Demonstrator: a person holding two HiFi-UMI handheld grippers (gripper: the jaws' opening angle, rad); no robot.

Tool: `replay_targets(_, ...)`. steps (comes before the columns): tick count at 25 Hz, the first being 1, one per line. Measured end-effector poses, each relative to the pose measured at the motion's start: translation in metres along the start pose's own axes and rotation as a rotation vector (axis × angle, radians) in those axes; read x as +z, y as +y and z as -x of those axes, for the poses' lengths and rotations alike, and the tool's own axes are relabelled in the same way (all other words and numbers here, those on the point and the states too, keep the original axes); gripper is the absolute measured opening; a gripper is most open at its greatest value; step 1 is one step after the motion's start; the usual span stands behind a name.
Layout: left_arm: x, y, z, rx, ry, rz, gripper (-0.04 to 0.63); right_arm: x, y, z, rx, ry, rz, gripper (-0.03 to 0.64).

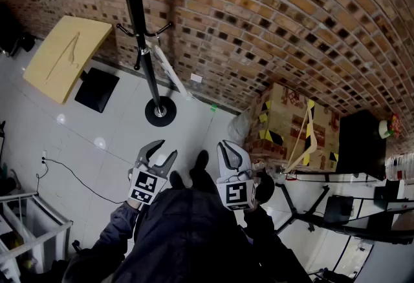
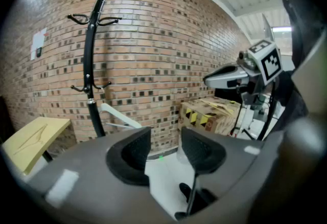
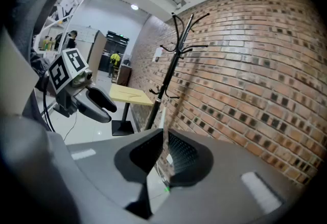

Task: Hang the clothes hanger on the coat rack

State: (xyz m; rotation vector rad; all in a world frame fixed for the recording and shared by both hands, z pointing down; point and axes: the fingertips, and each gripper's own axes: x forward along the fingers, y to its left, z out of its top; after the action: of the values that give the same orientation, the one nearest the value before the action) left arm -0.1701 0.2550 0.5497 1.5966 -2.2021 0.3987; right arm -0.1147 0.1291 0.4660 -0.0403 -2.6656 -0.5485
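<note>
2 grippers, 1 hanger, logged left to right. clothes hanger (image 1: 66, 55): lay flat on wooden table (image 1: 94, 31), well apart from both grippers. coat rack (image 1: 137, 13): stood upright near brick wall (image 1: 259, 10). left gripper (image 1: 165, 149): jaws wide apart, empty. right gripper (image 1: 233, 149): jaws closed together, nothing held. cardboard box (image 1: 284, 114): stood against the wall.

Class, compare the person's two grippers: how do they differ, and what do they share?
The left gripper has its jaws apart; the right gripper has them closed together. The left gripper sits toward the coat rack, the right gripper toward the cardboard box. Both hold nothing.
</note>
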Motion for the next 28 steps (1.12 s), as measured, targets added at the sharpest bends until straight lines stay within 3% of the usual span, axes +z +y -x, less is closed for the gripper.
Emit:
replay_targets(6,0.032,-0.038,-0.061,-0.108,-0.001,-0.066,0.198,-0.056,-0.064,0.022,-0.127,0.066,-0.056,0.04)
replay_targets(11,0.061,-0.083,-0.118,-0.248,0.011,-0.143,0.198,-0.099,-0.117,0.055,-0.257,0.08,-0.22,0.041)
replay_targets(17,0.109,-0.161,-0.194,-0.394,0.015,-0.248,0.198,-0.186,-0.19,0.097,-0.36,0.188,-0.292,0.048)
replay_targets(21,0.14,-0.215,-0.241,-0.498,0.008,-0.333,0.198,-0.235,-0.231,0.116,-0.422,0.206,-0.436,0.058)
replay_targets(28,0.177,-0.307,-0.304,-0.655,0.003,-0.447,0.198,-0.307,-0.266,0.139,-0.491,0.247,-0.52,0.075)
